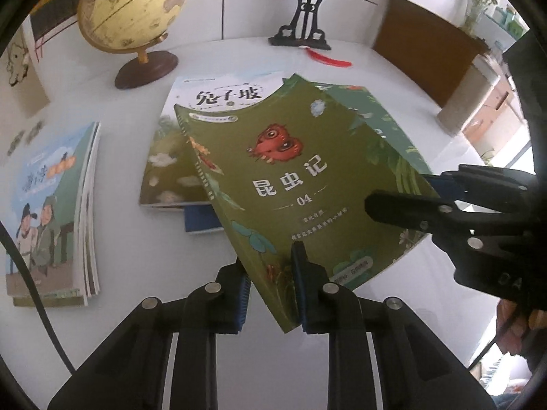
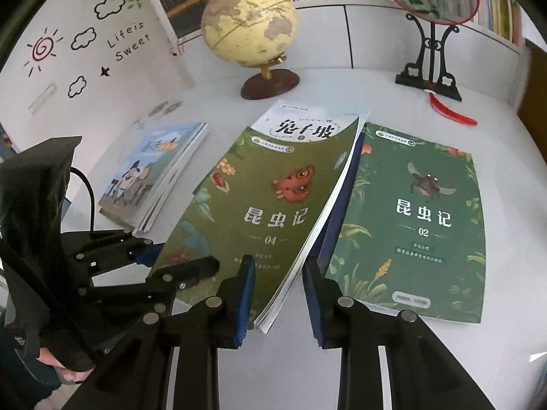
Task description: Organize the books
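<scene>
Blue pads of the left tool (image 1: 273, 294) pinch the near corner of the olive book marked 04 (image 1: 290, 177), one pad above the cover and one beneath it, so the book tilts up off the surface (image 1: 136, 246). Right tool (image 2: 278, 297) stands at the same book's page edge: in the left wrist view its fingers (image 1: 410, 208) clamp that edge from the side, while its own view shows the pages (image 2: 307, 253) running between its pads with the far pad not clearly touching. Under the raised book lies a white-topped book (image 1: 205, 99) over a blue one (image 1: 201, 220). Just beside, toward the right edge of the surface, the dark green book marked 02 (image 2: 420, 225) lies flat. Toward the left edge sits a stack of illustrated books (image 1: 54, 212). At the far edge stand a globe (image 2: 248, 22) and a round fan on a black stand (image 2: 429, 68).
</scene>
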The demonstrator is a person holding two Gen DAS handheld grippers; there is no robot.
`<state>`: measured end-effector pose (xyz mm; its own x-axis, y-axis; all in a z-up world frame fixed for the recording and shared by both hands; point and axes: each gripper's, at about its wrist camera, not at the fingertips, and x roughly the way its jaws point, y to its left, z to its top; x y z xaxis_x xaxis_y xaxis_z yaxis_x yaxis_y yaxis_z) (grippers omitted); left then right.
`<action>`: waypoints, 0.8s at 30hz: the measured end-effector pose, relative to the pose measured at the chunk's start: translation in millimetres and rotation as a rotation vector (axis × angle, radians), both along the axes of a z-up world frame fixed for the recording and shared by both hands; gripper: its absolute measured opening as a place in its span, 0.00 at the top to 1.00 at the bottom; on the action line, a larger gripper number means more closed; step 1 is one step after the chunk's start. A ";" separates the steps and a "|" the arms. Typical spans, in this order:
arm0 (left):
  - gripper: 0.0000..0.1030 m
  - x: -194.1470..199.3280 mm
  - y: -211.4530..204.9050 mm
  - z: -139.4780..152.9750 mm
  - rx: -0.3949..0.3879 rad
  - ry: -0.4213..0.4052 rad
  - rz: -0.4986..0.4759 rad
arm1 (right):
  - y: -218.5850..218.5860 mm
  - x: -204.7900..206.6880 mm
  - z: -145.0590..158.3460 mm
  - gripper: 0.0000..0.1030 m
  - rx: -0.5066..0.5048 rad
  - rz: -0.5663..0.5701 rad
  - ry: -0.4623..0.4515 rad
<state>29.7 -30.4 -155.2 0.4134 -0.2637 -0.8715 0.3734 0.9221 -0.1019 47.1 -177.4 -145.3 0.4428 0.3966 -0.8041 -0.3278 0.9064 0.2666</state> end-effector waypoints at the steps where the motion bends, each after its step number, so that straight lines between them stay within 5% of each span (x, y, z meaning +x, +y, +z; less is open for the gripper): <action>1: 0.81 -3.1 0.8 1.4 -0.009 0.004 0.000 | -2.9 -2.3 0.9 0.73 0.002 0.004 0.006; 15: 0.81 -22.9 -8.1 7.6 -0.029 0.021 -0.024 | -11.8 -34.9 19.5 0.73 -0.040 0.006 -0.020; 18: 0.81 -17.3 -1.6 0.9 -0.036 0.044 -0.007 | -13.6 -26.7 -5.5 0.73 -0.094 -0.014 0.058; 24: 0.81 -14.6 -4.8 -14.0 -0.028 0.084 -0.008 | -27.5 -22.8 -37.3 0.73 -0.012 -0.054 0.162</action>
<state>15.0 -35.2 -169.2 0.3369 -0.2912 -0.8954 0.3699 0.9154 -0.1585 24.3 -204.9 -182.6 0.3272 0.3652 -0.8715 -0.2318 0.9252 0.3006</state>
